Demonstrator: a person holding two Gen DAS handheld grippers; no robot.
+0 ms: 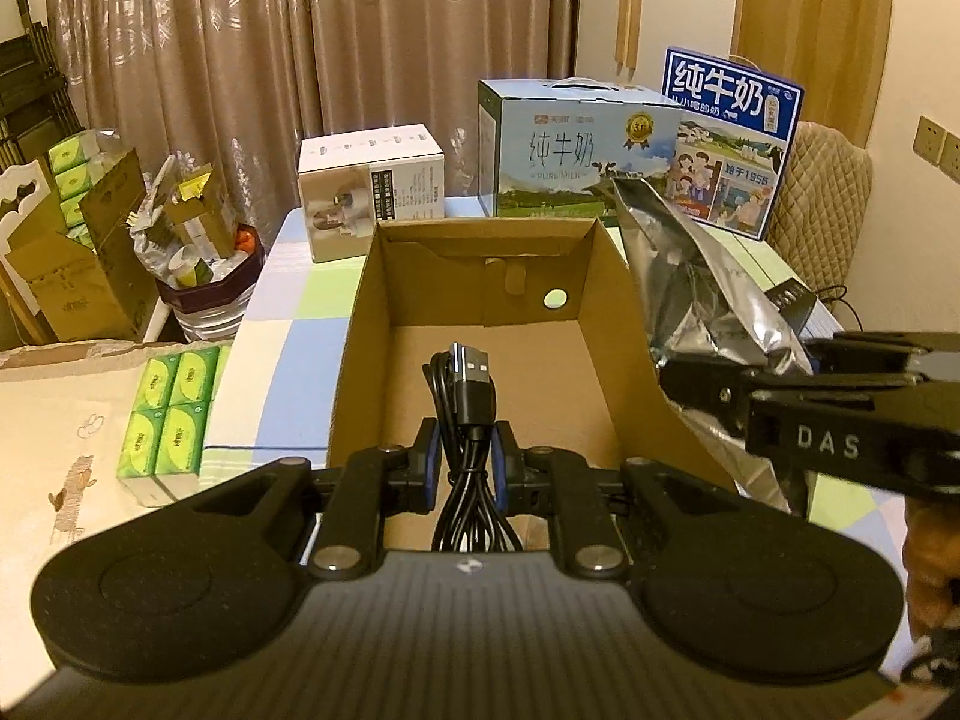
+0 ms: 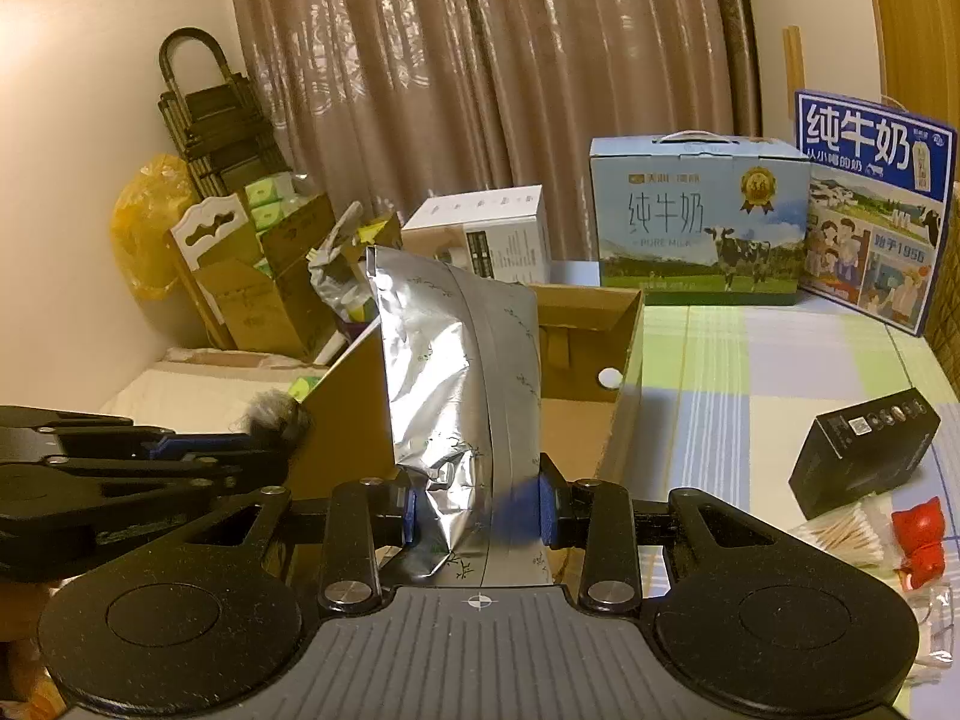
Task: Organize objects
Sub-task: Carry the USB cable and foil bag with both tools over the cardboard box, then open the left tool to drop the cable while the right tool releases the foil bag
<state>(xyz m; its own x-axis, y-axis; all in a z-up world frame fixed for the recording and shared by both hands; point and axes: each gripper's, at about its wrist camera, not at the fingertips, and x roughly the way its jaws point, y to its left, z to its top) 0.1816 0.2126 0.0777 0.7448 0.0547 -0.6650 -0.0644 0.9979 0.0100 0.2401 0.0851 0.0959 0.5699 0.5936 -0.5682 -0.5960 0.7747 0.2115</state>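
Both grippers are loaded: the left gripper [image 1: 467,468] clamps a coiled black USB cable [image 1: 465,420] over the open brown cardboard box [image 1: 480,324]; the right gripper [image 2: 477,510] pinches a crinkled silver foil pouch [image 2: 456,372] at its rim. Nothing lies inside yet; beyond, a small black box [image 2: 864,456], cotton swabs [image 2: 840,534] and a red figurine [image 2: 918,540] wait on the checked tablecloth [image 2: 750,360].

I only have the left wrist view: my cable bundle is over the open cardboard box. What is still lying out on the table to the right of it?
Observer: A black box lies flat on the checked cloth.
Operator: Anything nearer than that?
Observer: A bundle of cotton swabs, with a small red figurine beside it.
Operator: How is the right gripper holding the silver foil bag?
Observer: The right gripper pinches the silver foil bag near its bottom, upright, in front of the cardboard box.
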